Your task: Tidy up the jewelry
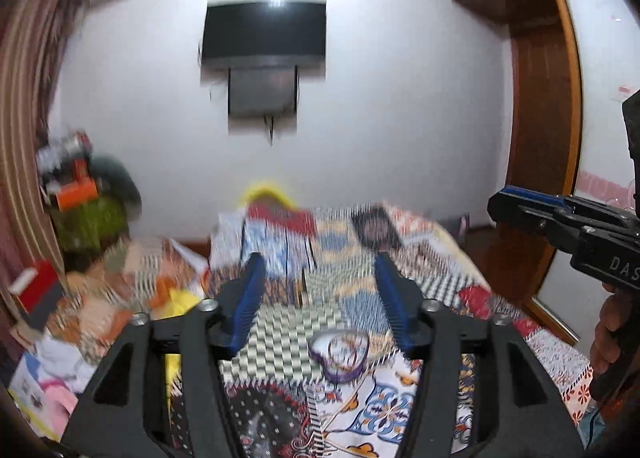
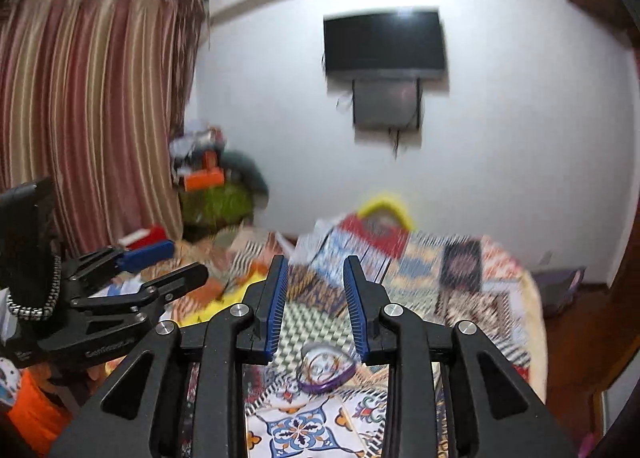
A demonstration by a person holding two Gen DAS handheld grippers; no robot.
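A clear heart-shaped dish with a purple rim (image 1: 339, 354) lies on the patterned bedspread (image 1: 384, 410); a thin bangle or ring seems to lie in it, blurred. My left gripper (image 1: 320, 270) is open and empty, raised above the bed, with the dish low between its fingers. The dish also shows in the right wrist view (image 2: 326, 370). My right gripper (image 2: 316, 270) is open and empty, above and behind the dish. The right gripper shows at the right of the left wrist view (image 1: 520, 202); the left gripper shows at the left of the right wrist view (image 2: 160, 258).
The bed carries folded cloths and a yellow item (image 2: 384, 206) at its far end. A clutter pile with an orange box (image 2: 204, 178) stands by the striped curtain (image 2: 88, 118). A television (image 1: 264, 30) hangs on the wall. A wooden wardrobe (image 1: 544, 118) stands at the right.
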